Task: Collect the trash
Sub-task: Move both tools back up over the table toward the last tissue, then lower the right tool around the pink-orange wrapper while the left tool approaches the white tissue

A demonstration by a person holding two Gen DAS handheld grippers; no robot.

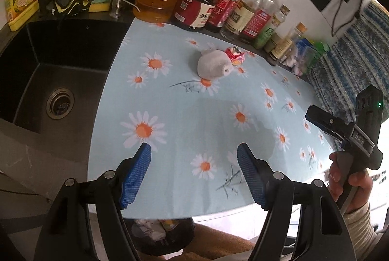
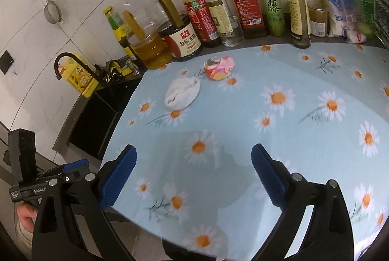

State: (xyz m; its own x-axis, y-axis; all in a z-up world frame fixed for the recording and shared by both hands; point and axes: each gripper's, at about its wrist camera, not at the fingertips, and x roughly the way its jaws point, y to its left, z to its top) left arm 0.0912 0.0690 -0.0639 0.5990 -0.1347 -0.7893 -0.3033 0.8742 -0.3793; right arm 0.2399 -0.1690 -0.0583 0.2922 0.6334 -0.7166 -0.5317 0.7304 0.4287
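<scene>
Left wrist view: both grippers (image 1: 193,178) (image 2: 194,178) gape empty; bin (image 1: 165,234) half hidden under tablecloth (image 1: 194,115).

Both wrist views near, angled down over floral tablecloth (image 1: 194,95); share bottle row (image 2: 218,10).

Over a daisy-print tablecloth (image 1: 194,115), the left gripper (image 1: 194,173) hangs with jaws apart and nothing between them. A crumpled white wad (image 1: 214,64) touches a red wrapper (image 1: 234,55) near a row of bottles (image 1: 218,3). A black sink (image 1: 56,71) lies left; the right gripper (image 1: 325,122), hand-held, enters from the right.
</scene>
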